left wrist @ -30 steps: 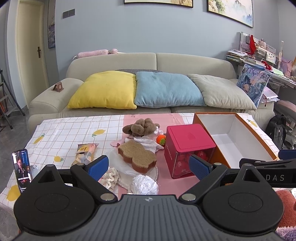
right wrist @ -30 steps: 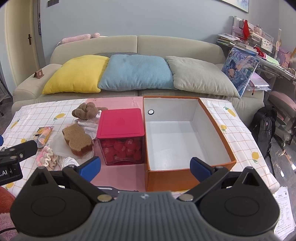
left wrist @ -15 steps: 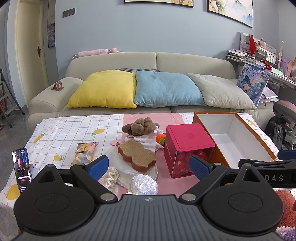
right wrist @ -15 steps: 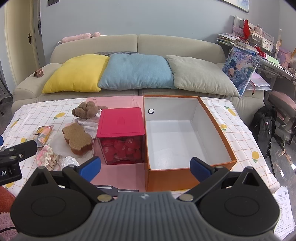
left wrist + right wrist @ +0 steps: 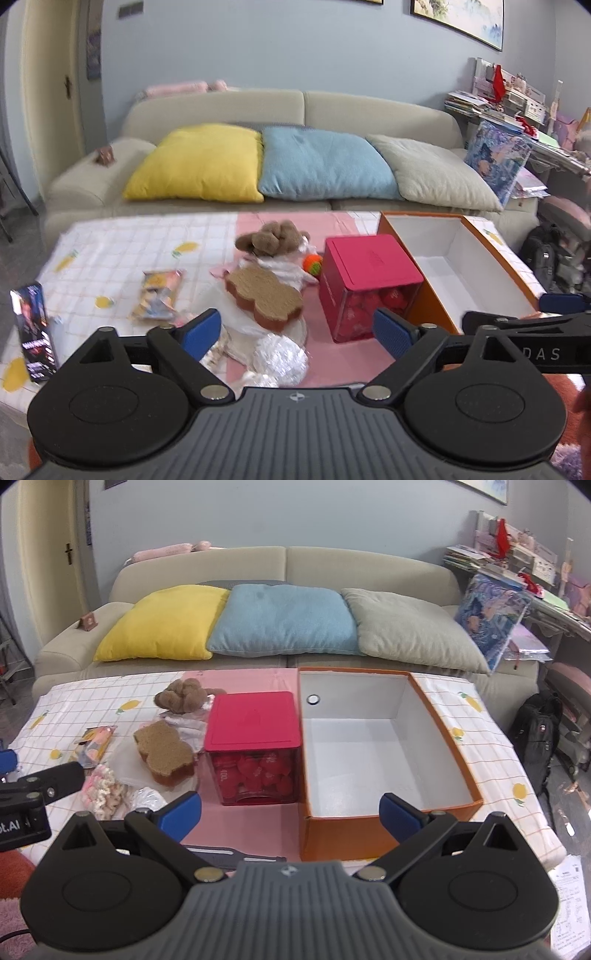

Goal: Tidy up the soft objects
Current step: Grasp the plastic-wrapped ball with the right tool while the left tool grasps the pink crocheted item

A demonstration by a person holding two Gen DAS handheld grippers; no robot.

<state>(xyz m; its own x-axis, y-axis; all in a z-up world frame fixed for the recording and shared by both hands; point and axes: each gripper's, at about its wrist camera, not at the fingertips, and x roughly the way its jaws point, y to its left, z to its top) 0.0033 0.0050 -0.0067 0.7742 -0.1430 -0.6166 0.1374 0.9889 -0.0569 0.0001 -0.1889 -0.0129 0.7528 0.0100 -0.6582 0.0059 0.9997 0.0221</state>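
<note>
Left wrist view: left gripper [image 5: 297, 330] and right gripper [image 5: 290, 814] both spread, empty; soft clutter ahead of left fingers, orange box [image 5: 476, 801] ahead of right, likely awaiting fill.

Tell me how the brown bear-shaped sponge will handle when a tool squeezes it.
The bear-shaped sponge looks porous and thick, so it probably compresses and weighs little. Lying flat on crinkly plastic, it may slide when nudged; unlikely to roll.
</note>
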